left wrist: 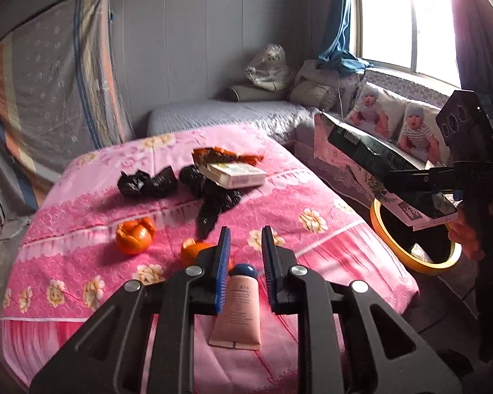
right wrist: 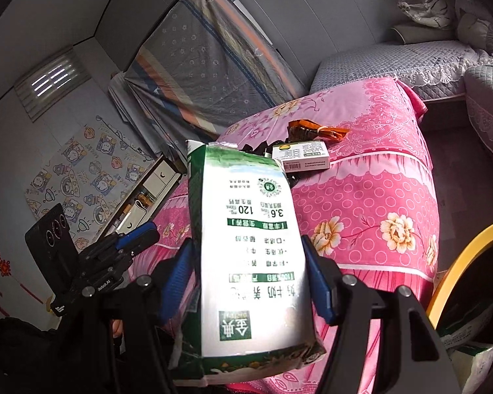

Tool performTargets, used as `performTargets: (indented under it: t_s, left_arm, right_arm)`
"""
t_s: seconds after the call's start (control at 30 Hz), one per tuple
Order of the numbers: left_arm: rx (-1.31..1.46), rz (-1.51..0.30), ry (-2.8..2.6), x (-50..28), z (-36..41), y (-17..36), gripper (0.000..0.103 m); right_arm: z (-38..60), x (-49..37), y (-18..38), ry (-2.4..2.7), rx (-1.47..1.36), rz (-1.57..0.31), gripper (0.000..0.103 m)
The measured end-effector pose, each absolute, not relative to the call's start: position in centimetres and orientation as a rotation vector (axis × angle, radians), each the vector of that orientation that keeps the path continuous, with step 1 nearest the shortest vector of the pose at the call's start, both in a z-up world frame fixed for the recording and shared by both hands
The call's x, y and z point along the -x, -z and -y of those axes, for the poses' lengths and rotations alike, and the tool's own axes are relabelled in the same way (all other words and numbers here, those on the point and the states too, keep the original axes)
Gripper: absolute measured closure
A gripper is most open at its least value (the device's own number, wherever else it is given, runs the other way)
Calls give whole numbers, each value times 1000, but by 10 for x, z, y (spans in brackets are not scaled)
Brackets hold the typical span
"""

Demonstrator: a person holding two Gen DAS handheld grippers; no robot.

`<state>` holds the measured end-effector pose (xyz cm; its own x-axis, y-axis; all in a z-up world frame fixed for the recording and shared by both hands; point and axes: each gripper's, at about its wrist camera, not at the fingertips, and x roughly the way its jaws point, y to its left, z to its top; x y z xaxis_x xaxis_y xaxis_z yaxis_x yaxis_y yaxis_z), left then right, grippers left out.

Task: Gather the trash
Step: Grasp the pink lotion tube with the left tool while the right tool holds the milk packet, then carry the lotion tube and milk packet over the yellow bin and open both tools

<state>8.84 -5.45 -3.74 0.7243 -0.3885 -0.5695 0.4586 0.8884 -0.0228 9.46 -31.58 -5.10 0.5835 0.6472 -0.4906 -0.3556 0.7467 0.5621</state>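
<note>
My left gripper (left wrist: pixel 245 233) is shut on a pink tube (left wrist: pixel 238 308) with a dark blue cap, held above the pink flowered bedspread (left wrist: pixel 312 197). My right gripper (right wrist: pixel 246 244) is shut on a green and white milk carton (right wrist: pixel 253 246). In the left wrist view that carton (left wrist: pixel 371 157) hangs tilted over a bin with a yellow rim (left wrist: pixel 378 226). On the spread lie black plastic bags (left wrist: pixel 148 182), orange peels (left wrist: pixel 134 234), a small white box (left wrist: pixel 236 174) and an orange wrapper (left wrist: pixel 226 156). The left gripper (right wrist: pixel 141 233) shows at the left of the right wrist view.
The bin (right wrist: pixel 460 262) stands on the floor to the right of the bed, with white cartons inside. A grey sofa (left wrist: pixel 246 115) with cushions runs behind, under a bright window (left wrist: pixel 404 23). A draped cloth (left wrist: pixel 49 82) leans on the left wall.
</note>
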Motion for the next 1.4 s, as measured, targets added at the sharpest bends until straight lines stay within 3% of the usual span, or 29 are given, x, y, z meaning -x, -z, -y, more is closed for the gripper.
performTargets:
  t_s: [0.03,0.13,0.23,0.37,0.5,0.57,0.63,0.8,1.0,1.4]
  left_arm:
    - [-112,-639,484,-91,52,42,79]
    - [-165,-698,478,-89,51,61,14]
    - [-189,-740,481,-93,54,75,18]
    - [-179,-826,465,-117,60,97,36]
    - [-189,-897,448,-141,69,126,47]
    - [-165,-939,450,-150,69,137,61]
    - [-154,-939,457,-153,67,141,64]
    - [-129,-866,460,-136,61,117,64]
    - [-164,-638,408,-104,65,49,64]
    - [-228,-426,573,-81,154,-20,64]
  right_arm:
    - [317,-93,52,-606,-434,-740,43]
    - [322,-89,54,-607,-440,-734,43]
    - [327,-90,55,-598,-455,-729,43]
    - [324,-92,59,-613,-471,-725,43]
    - [317,-91,58,-622,-448,-731,43]
    - [319,-91,57,-619,-453,-728,43]
    - [321,-90,57,-616,-457,-725,43]
    - [326,-88,57,-603,-462,-720,43]
    - [336,-84,58,-585,-481,-700,43]
    - [394,-53,56,-440,-559,-605,43]
